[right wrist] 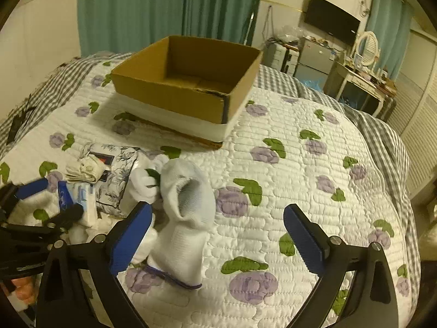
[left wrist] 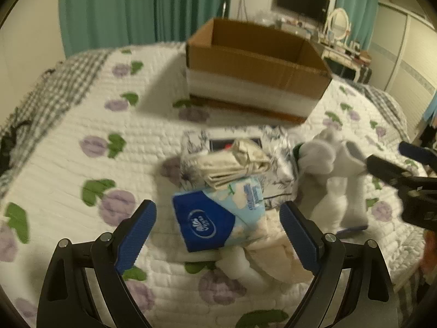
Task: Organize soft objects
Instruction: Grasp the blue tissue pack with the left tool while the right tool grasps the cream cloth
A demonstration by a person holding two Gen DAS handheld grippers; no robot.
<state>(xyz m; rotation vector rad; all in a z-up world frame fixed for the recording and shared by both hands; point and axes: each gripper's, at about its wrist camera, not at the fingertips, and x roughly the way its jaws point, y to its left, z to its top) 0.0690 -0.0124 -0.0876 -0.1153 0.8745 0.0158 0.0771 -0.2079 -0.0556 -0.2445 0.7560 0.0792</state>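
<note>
Two views are given, and the left wrist view is taken first. The left gripper point(left wrist: 218, 235) is seen with its jaws released and wide apart, above the quilted bed point(left wrist: 68, 164). Between the jaws, but not touched by them, a blue tissue pack point(left wrist: 215, 218) is seen lying on the bed. A folded beige cloth point(left wrist: 237, 166) is laid just behind the tissue pack, on top of a floral package point(left wrist: 275, 147). A white sock point(left wrist: 336, 169) is found to the right of the tissue pack. A cardboard box point(left wrist: 254, 65) is placed well behind the tissue pack, with its top open. The right gripper point(left wrist: 409, 175) is seen at the right edge, beside the sock.

In the right wrist view, the right gripper point(right wrist: 218, 235) is also shown with jaws released and nothing held. The white sock point(right wrist: 185, 218) is seen standing up on the bed point(right wrist: 300, 191), close to the left jaw; whether it is touched cannot be told. The tissue pack point(right wrist: 79, 194), the beige cloth point(right wrist: 84, 170) and the floral package point(right wrist: 120, 175) are grouped to the left of the sock. The cardboard box point(right wrist: 174, 93) is seen behind the sock, well apart. The left gripper point(right wrist: 43, 202) is seen over the tissue pack.
</note>
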